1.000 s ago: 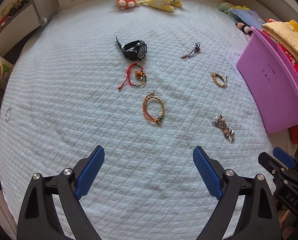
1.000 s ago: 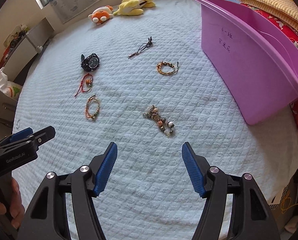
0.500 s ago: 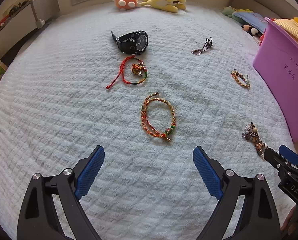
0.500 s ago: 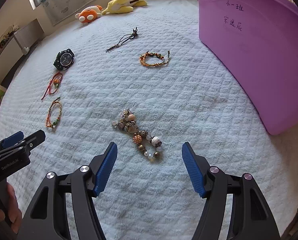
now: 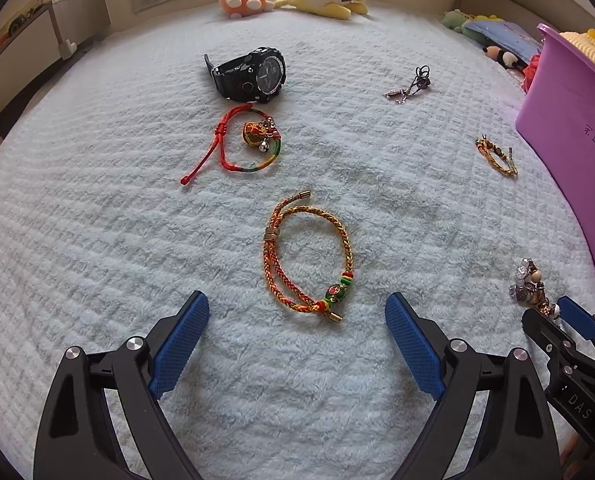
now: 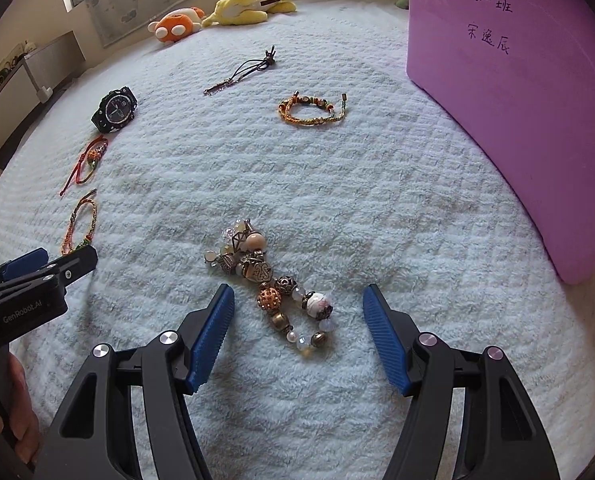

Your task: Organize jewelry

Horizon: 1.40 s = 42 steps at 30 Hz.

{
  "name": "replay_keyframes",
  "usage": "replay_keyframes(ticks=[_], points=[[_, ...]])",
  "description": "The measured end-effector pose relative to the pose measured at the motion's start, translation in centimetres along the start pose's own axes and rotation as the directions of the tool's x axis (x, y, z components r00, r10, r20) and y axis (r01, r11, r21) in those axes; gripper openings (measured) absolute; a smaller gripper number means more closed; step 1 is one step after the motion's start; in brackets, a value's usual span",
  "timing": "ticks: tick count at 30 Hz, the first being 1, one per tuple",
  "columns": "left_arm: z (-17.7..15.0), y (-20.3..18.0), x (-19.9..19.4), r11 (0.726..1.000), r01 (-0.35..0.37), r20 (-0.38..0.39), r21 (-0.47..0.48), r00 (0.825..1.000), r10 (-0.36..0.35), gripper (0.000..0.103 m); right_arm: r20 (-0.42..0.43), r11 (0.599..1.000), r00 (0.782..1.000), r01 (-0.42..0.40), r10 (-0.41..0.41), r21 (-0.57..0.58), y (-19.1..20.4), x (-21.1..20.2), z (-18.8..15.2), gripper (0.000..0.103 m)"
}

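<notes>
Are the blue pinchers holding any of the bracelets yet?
No. Both are open: the left gripper frames the braided bracelet, the right gripper the beaded bracelet.

Left black two-finger gripper (image 5: 297,332): ribbed blue pads (image 5: 179,346), silver screws, white "GenRobot.AI" lettering. Right black two-finger gripper (image 6: 295,330): matching blue pads (image 6: 211,336), silver screws, "DAS" marking.

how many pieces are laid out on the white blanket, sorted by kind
Braided cord bracelets: 3, an orange-gold one with a green bead, a red one with a bell charm, an orange one with small beads
Beaded charm bracelet, metal and glass beads: 1
Black digital wristwatch: 1
Dark cord with metal pendant: 1
Total: 6
</notes>
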<state>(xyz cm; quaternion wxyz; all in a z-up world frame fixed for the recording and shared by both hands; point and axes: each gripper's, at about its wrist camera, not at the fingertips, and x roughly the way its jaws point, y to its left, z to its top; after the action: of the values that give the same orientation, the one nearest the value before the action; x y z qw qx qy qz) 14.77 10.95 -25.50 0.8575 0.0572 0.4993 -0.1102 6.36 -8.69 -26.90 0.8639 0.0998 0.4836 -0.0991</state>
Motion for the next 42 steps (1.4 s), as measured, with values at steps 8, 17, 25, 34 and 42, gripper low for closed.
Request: replay_keyframes(ticks=[8,17,25,34,42], points=[[0.6,0.0,0.8,1.000,-0.001,0.006,-0.010,1.000,0.001,0.090,0.040,1.000,0.999,0.015,-0.014,-0.005,0.4,0.1,0.1,0.064],[1.6,-0.4,1.8,1.000,-0.022,0.004,-0.008,1.000,0.022,0.092,0.050,0.999,0.998,0.028,-0.026,-0.027,0.7,0.4,-0.1,0.064],[2.1,-0.6,2.5,0.999,-0.035,0.004,-0.005,0.999,0.036,0.094,0.054,0.997,0.997,0.051,-0.049,-0.050,1.2,0.8,0.0,0.063],[2.3,-0.6,2.7,0.999,-0.033,0.002,-0.017,0.999,0.033,0.094,0.052,0.996,0.997,0.053,-0.049,-0.070,1.9,0.7,-0.2,0.053],[2.3,-0.2,2.6,1.000,-0.021,-0.007,-0.021,1.000,0.021,0.090,0.038,0.998,0.999,0.037,-0.035,-0.059,1.7,0.6,0.0,0.051]])
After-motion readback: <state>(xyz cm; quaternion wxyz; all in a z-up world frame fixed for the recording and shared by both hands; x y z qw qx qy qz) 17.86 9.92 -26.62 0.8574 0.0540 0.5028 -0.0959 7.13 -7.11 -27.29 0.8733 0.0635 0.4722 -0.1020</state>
